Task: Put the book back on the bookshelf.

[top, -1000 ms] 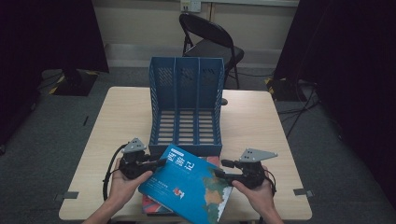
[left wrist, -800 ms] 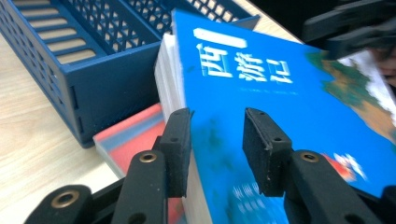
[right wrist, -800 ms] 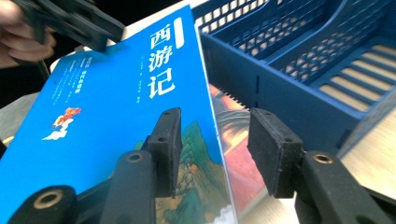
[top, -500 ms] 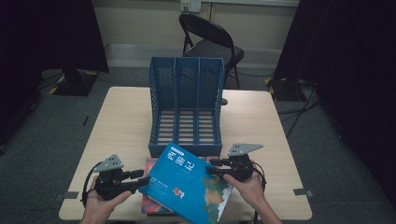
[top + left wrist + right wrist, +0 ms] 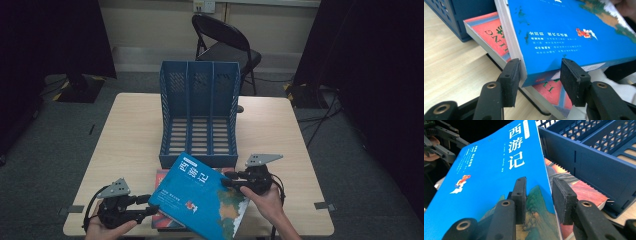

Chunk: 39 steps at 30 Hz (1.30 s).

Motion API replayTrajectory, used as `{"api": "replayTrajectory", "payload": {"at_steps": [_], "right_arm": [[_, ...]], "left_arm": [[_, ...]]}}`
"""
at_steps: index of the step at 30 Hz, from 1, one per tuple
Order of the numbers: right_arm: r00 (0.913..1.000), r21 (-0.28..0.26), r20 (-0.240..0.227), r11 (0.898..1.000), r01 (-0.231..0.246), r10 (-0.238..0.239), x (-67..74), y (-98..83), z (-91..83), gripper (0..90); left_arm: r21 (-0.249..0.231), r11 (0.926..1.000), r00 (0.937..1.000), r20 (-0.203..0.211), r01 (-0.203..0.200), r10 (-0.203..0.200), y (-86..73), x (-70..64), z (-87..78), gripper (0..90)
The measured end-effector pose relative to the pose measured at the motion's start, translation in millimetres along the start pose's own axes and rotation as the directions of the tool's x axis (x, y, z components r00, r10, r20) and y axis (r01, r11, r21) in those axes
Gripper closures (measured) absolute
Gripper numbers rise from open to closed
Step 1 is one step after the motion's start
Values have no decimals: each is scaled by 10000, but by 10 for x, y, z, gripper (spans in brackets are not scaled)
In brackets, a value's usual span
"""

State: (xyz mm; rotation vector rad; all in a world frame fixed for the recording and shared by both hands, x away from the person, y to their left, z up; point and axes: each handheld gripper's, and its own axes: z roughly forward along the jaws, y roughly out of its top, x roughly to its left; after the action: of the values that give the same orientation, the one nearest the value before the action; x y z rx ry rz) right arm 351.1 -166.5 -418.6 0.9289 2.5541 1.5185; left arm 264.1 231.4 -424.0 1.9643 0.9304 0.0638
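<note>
Two books stacked at table [image 5: 125,130] front edge, six o'clock of blue file rack [image 5: 199,117]. Blue paperback [image 5: 200,197]: thick, moderately heavy, glossy slippery cover, flexing; tilted above red book [image 5: 496,35]. Right gripper [image 5: 231,181] jaws clamped on three o'clock edge. Left gripper [image 5: 150,206] jaws apart, just been opening, nine o'clock corner between them unpressed. Best grip: spine edge. Open room twelve o'clock, rack slots empty.

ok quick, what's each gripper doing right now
left gripper: open, jaws have just been opening, blue book corner between them, not pressed.
right gripper: shut on the blue book's edge, jaws have just been closing.
</note>
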Motion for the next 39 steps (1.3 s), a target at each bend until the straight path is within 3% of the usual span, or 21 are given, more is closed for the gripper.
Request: {"api": "replayTrajectory", "payload": {"at_steps": [5, 8, 14, 16, 23, 28, 34, 39], "right_arm": [[9996, 63, 227, 9998, 188, -190, 41, -3, -19, 654], [9988, 143, 410, 9995, 279, -285, 79, -14, -48, 653], [9984, 124, 505, 9996, 240, -246, 124, -98, -154, 648], [9982, 117, 545, 9997, 230, -236, 141, -121, -182, 646], [9979, 50, 592, 9997, 244, -246, 199, -196, -256, 635], [9973, 173, 657, 9993, 324, -334, 251, -217, -290, 627], [9981, 82, 580, 9998, 186, -190, 346, -318, -365, 612], [9988, 44, 450, 9998, 186, -187, 396, -362, -389, 608]], "left_arm": [[-73, 9996, 9996, -22, -278, 278, 2, 6, 12, 503], [-114, 9999, 9999, 148, -70, 71, 19, 57, 36, 500], [-188, 9997, 9999, 56, -145, 146, 80, 118, 91, 504], [-259, 9994, 9997, 91, 232, -230, 87, 142, 111, 498], [-301, 9995, 10000, -91, -28, 25, 133, 161, 144, 507], [-341, 9993, 9999, 31, 149, -148, 185, 218, 177, 515], [-422, 9989, 9989, -428, -214, 196, 294, 250, 255, 569], [-511, 9985, 9978, -640, -176, 143, 358, 298, 309, 601]]}}
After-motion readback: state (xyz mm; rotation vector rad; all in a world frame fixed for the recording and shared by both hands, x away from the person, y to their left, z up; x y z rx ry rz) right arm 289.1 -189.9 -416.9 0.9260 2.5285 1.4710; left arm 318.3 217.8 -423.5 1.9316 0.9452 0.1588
